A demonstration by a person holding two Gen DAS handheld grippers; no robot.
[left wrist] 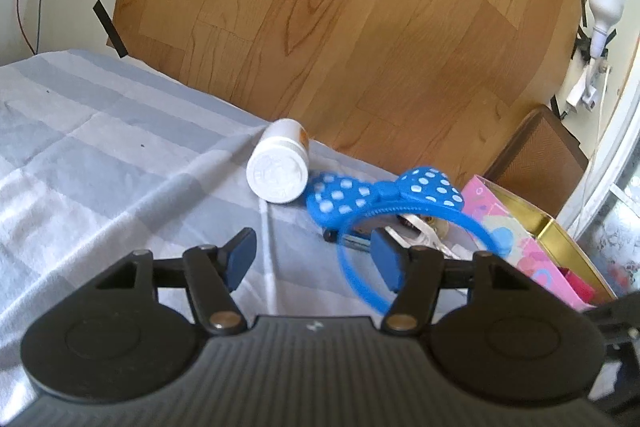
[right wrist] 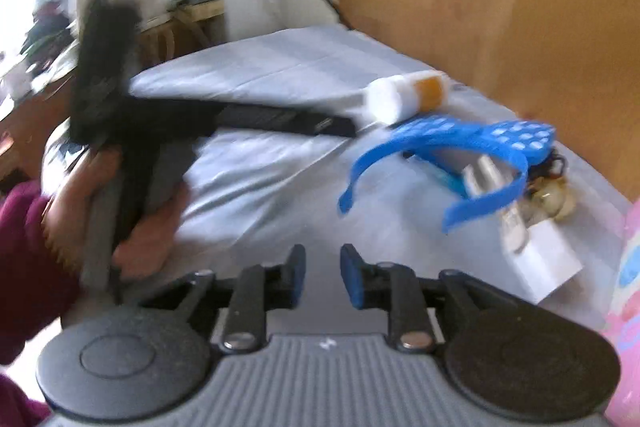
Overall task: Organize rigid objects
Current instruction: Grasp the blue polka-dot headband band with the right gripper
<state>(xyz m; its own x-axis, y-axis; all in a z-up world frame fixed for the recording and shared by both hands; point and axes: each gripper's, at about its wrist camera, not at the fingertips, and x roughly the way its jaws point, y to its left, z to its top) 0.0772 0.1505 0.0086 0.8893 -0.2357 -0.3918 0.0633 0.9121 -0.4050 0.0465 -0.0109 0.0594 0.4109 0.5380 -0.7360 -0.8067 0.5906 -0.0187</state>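
Observation:
A white pill bottle (left wrist: 280, 163) lies on its side on the grey striped cloth (left wrist: 100, 155), its cap facing me. A blue headband with a polka-dot bow (left wrist: 384, 195) rests beside it over a pile of small items (left wrist: 416, 231). My left gripper (left wrist: 314, 259) is open and empty, low over the cloth, its right pad close to the headband's band. In the blurred right wrist view the bottle (right wrist: 404, 99) and headband (right wrist: 460, 155) lie ahead to the right. My right gripper (right wrist: 323, 275) has a narrow gap and holds nothing. The left gripper's body (right wrist: 180, 123) reaches in from the left.
A pink patterned tin box with a gold inside (left wrist: 532, 243) stands open at the right. A white box (right wrist: 548, 263) and keys (right wrist: 552, 195) lie under the headband. A wooden headboard (left wrist: 340, 7) rises behind the bed. A brown case (left wrist: 536, 151) stands beyond the tin.

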